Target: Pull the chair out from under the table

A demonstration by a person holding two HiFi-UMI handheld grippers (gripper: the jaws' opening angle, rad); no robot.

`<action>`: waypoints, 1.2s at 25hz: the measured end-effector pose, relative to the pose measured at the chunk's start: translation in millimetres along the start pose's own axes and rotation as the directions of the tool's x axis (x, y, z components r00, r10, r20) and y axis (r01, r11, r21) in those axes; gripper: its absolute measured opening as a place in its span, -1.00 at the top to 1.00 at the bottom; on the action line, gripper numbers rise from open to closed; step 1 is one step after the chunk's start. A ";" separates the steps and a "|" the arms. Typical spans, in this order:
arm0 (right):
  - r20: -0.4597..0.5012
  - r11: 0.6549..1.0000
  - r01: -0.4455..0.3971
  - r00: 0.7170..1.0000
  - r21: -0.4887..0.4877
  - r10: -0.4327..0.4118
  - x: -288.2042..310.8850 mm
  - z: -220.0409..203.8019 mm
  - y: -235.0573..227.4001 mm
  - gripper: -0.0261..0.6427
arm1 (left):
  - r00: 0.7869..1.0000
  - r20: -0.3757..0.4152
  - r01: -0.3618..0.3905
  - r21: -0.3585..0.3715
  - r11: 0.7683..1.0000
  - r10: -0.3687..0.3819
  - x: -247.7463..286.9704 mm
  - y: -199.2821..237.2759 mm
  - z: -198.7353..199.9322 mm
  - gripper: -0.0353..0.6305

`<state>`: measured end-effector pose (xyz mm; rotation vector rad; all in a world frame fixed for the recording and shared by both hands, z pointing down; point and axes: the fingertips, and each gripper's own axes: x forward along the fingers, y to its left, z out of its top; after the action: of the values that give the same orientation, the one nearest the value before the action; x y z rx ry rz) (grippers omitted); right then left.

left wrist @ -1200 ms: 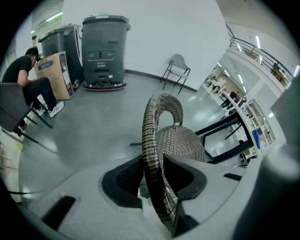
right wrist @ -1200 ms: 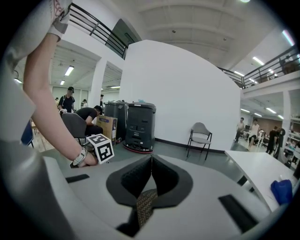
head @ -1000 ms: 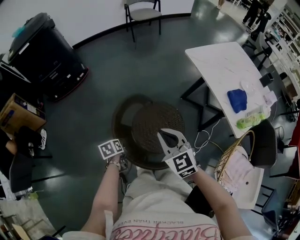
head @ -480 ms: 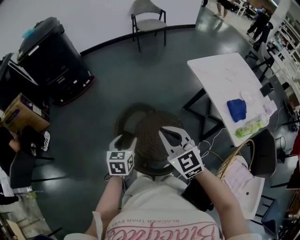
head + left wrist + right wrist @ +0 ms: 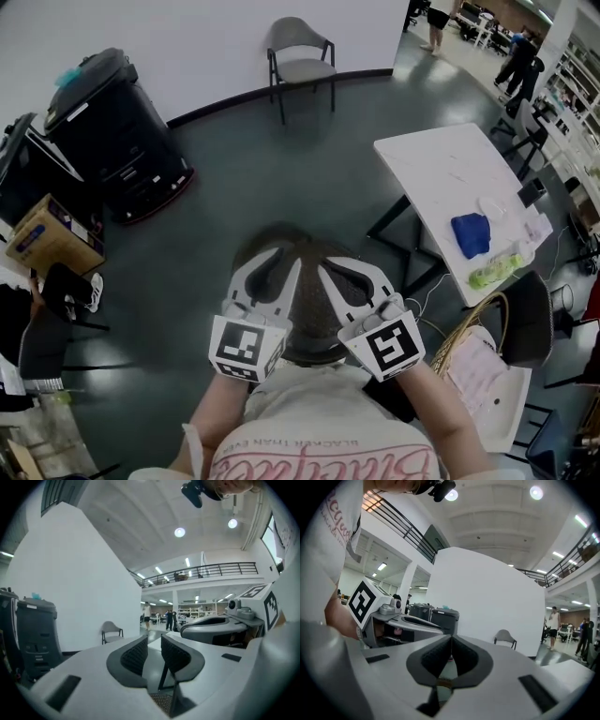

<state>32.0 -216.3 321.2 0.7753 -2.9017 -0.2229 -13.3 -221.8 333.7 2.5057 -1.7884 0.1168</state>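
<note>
Wicker chair (image 5: 309, 317) stands beside the white table (image 5: 441, 169), clear of its top; it looks light yet stiff, so I'd take its curved back rim (image 5: 248, 248), my left gripper (image 5: 274, 270) closing on nothing, my right gripper (image 5: 349, 272) clenched empty.

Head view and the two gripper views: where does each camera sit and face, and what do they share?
Head view: on the person's head, steeply down onto the woven chair and white table; forearms, left claw, right claw show.
Left gripper view: on the left claw, level along its closing, empty jaws; right claw alongside.
Right gripper view: on the right claw, along its shut jaws; left claw, shirt.
All share the grey chair by the wall.
</note>
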 end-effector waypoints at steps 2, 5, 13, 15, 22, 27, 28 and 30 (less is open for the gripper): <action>0.035 1.000 0.023 0.999 0.009 -0.023 -6.1 16.6 -4.6 0.91 | 0.998 0.059 0.014 0.022 1.000 -0.016 0.3 -9.1 24.1 0.76; 0.080 0.998 0.066 0.995 0.018 -0.067 -16.2 38.4 -12.3 0.91 | 0.991 0.121 0.046 0.042 0.998 -0.051 1.3 -25.1 51.6 0.86; 0.108 0.990 0.138 0.984 0.040 -0.141 -33.8 53.1 -31.3 0.91 | 0.974 0.192 0.109 0.075 0.991 -0.121 14.1 -59.6 80.7 0.88; 0.104 0.989 0.143 0.984 0.036 -0.146 -34.1 48.8 -31.9 0.91 | 0.974 0.188 0.111 0.084 0.990 -0.125 16.1 -64.5 80.6 0.88; 0.100 0.983 0.177 0.978 0.043 -0.181 -32.3 40.7 -37.8 0.91 | 0.979 0.182 0.081 0.092 0.992 -0.096 20.9 -61.9 75.9 0.88; 0.069 0.983 0.177 0.981 0.051 -0.180 -29.8 31.3 -41.2 0.91 | 0.983 0.171 0.062 0.071 0.996 -0.073 24.4 -58.1 69.5 0.88; 0.065 0.983 0.177 0.981 0.052 -0.180 -29.2 30.1 -40.9 0.91 | 0.983 0.169 0.062 0.069 0.996 -0.073 24.2 -57.3 68.7 0.88; 0.063 0.983 0.177 0.982 0.053 -0.180 -28.2 28.4 -39.9 0.91 | 0.983 0.168 0.062 0.072 0.995 -0.074 23.7 -56.5 67.5 0.88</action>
<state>71.0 -233.2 283.9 1.0583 -2.9096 -0.2024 49.6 -232.0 268.5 2.6953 -1.7824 -0.0433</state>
